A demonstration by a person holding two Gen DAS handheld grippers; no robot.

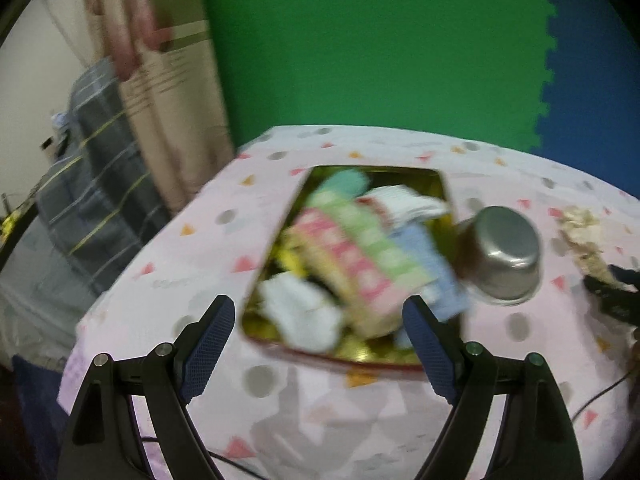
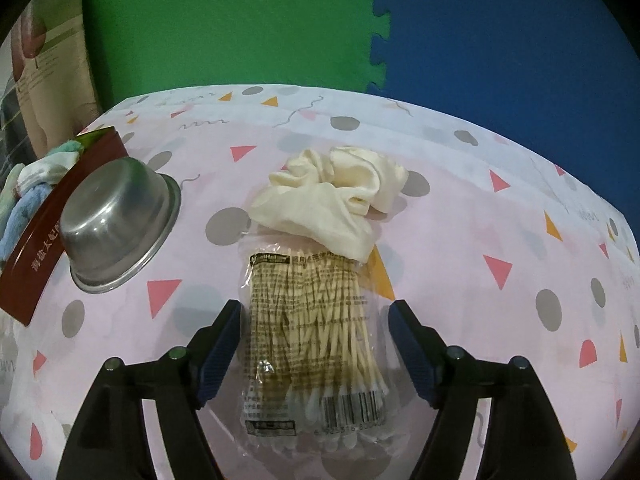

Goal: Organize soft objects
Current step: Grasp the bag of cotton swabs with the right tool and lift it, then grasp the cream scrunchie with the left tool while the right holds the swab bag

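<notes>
My right gripper stands wide over the cotton-swab packet, pads clear; a cream scrunchie overlaps its far end. My left gripper gapes empty above the tin of cloths — blurred, towels probably — beside an upturned steel bowl.

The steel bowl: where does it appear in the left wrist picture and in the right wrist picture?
Left wrist view: the steel bowl lies upside down at middle right, beside the right edge of the tin of soft cloths.
Right wrist view: the bowl is at middle left, overlapping the tin's red side.
Shared landmark: the red tin.
</notes>
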